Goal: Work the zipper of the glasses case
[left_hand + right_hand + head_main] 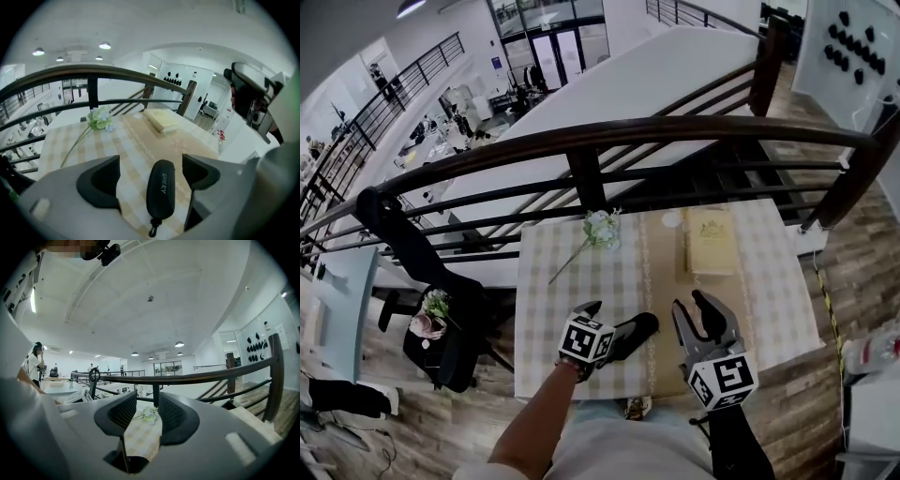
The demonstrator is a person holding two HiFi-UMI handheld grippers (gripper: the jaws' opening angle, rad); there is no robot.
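Glasses case (161, 190) lies apparently zipped on the table (131, 136), either awaiting opening or closed again, with left gripper (150, 158) and right gripper (147, 404) both released, empty.

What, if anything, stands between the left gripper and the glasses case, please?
Nothing visible does. The left gripper has its jaws open above the glasses case, which lies on the checked tablecloth; the flower sprig and book lie farther back.

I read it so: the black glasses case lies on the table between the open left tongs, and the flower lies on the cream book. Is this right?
Not quite: the flower lies on the checked cloth beside the cream book, apart from it, as the head view shows. The rest holds.
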